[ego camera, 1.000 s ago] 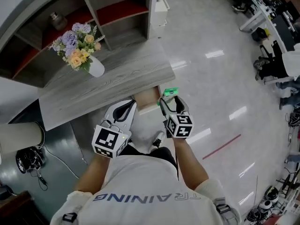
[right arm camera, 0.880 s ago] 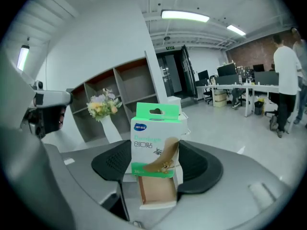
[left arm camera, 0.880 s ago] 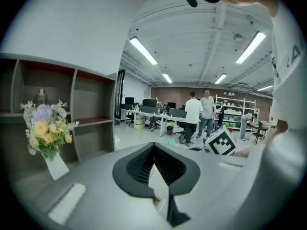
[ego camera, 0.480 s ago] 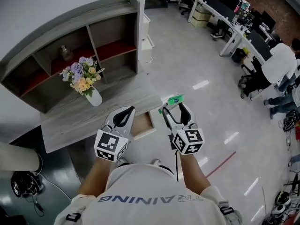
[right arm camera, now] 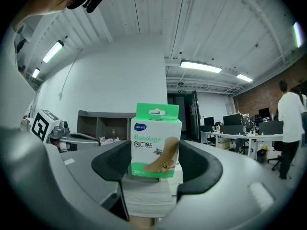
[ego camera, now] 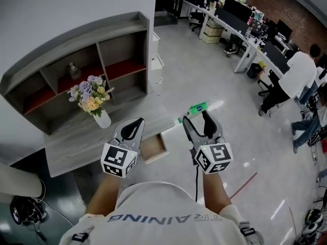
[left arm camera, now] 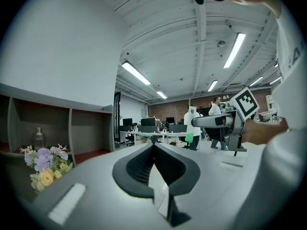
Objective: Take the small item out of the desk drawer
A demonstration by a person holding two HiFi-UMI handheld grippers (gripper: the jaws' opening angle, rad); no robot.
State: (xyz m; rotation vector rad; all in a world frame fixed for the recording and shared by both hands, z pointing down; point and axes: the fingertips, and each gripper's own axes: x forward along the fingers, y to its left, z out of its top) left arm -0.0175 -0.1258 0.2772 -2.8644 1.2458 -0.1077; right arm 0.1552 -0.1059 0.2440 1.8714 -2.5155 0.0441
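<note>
My right gripper point(ego camera: 196, 115) is shut on a small white-and-green bandage box point(ego camera: 198, 107), held upright in the air above the floor, to the right of the desk. In the right gripper view the box point(right arm camera: 156, 145) stands between the dark pads point(right arm camera: 114, 163) of that gripper point(right arm camera: 157, 163). The desk drawer point(ego camera: 154, 148) hangs open under the grey wood desk point(ego camera: 76, 146). My left gripper point(ego camera: 134, 122) is shut with nothing in it, above the desk's front edge beside the drawer. In the left gripper view its jaws point(left arm camera: 153, 146) meet at the tips.
A white vase of flowers point(ego camera: 92, 98) stands on the desk, and behind it is a grey shelf unit point(ego camera: 76, 60) holding a small bottle point(ego camera: 74, 71). Office desks point(ego camera: 240, 24) and people point(ego camera: 294, 80) fill the far right across a shiny floor.
Both grippers have risen and drawn away from the drawer, the right one still carrying the box. The head view has tilted up, so more of the shelf and office shows.
</note>
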